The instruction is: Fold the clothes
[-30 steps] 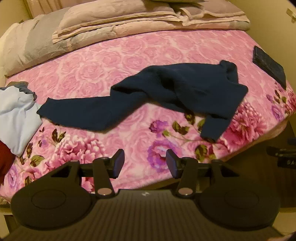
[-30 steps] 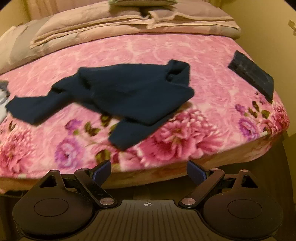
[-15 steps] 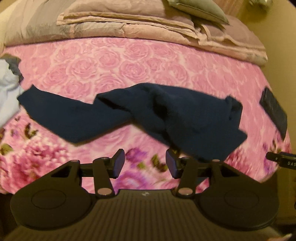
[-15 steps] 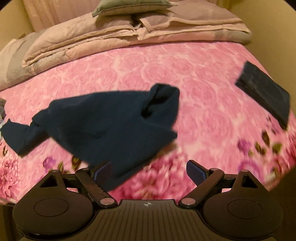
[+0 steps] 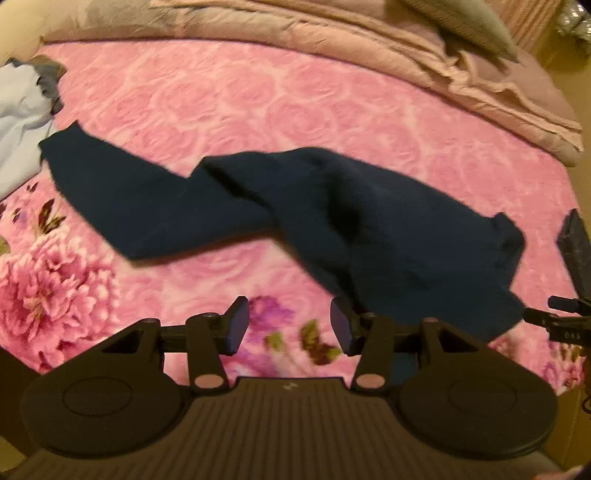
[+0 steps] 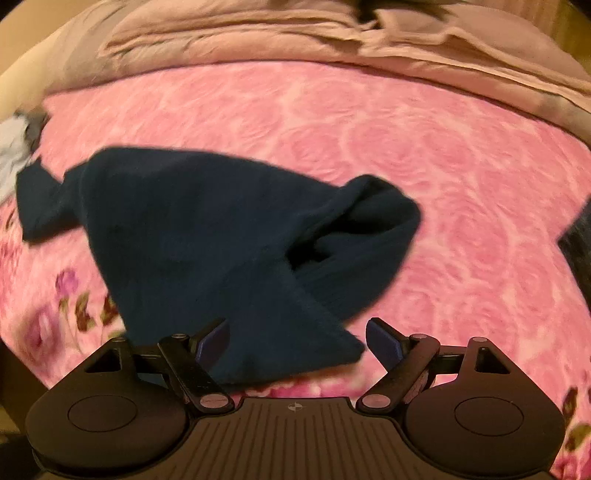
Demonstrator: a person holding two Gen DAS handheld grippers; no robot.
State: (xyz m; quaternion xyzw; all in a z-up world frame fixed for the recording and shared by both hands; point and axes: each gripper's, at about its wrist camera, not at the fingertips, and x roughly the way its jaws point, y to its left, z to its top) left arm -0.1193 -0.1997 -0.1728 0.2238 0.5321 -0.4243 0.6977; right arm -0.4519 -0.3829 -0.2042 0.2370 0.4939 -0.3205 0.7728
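Note:
A navy blue sweater lies crumpled on the pink floral bedspread, one sleeve stretched out to the left. My left gripper hovers open over bare bedspread just left of the sweater's near edge, with nothing between its fingers. In the right wrist view the sweater fills the middle, and its near corner reaches down between the fingers of my right gripper. That gripper's jaws are closing but still stand wide, and the pads do not press the cloth.
A light blue garment lies at the bed's left edge. A dark folded item sits at the right edge. A beige quilt and a pillow are piled along the far side.
Both grippers came down and forward over the bed, so the sweater looks larger and nearer. The views rolled. The sweater's near corner now lies between the right fingers, which have narrowed a little.

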